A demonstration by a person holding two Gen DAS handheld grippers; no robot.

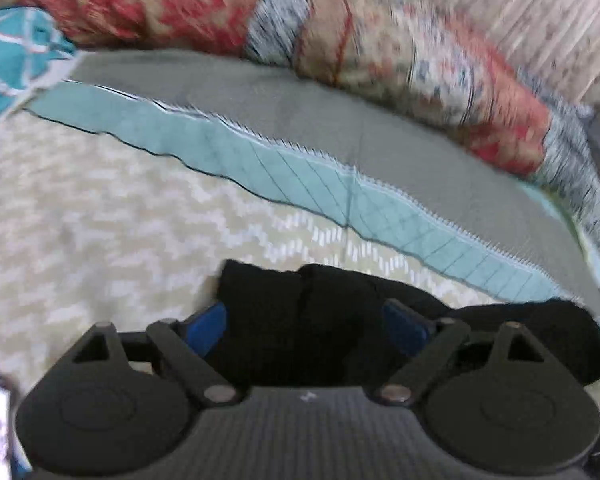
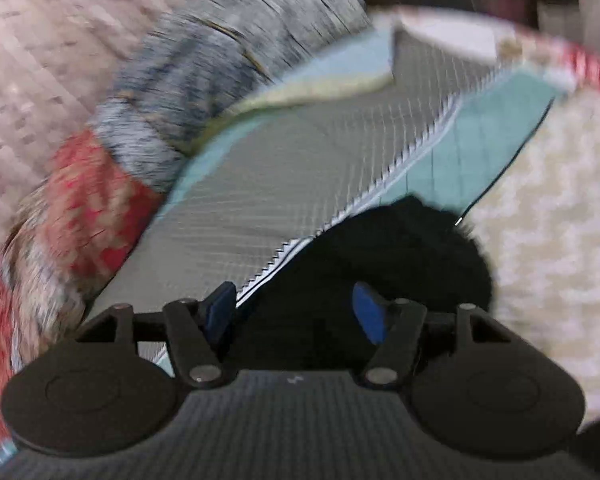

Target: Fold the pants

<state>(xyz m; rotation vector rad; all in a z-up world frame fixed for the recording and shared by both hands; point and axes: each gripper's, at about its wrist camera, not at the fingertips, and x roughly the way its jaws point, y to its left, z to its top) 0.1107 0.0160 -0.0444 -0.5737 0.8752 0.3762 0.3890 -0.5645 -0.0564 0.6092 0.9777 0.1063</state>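
Note:
The black pants (image 1: pixel 300 312) lie bunched on a cream patterned bedspread (image 1: pixel 100 216). In the left wrist view my left gripper (image 1: pixel 306 328) has its blue pads (image 1: pixel 208 326) spread wide, with the black fabric lying between them, not pinched. In the right wrist view the pants (image 2: pixel 400 248) sit across the border of the bedspread (image 2: pixel 540 220) and a grey quilt (image 2: pixel 280 168). My right gripper (image 2: pixel 296 312) is likewise spread open, its blue pads (image 2: pixel 366 312) on either side of the fabric. Both views are motion-blurred.
A grey quilt (image 1: pixel 380 128) with a teal stitched band (image 1: pixel 300 176) runs across the bed. A red, beige and grey patterned blanket (image 1: pixel 420 60) is heaped behind it, also in the right wrist view (image 2: pixel 160 100). A teal patterned cushion (image 1: pixel 12 52) lies at far left.

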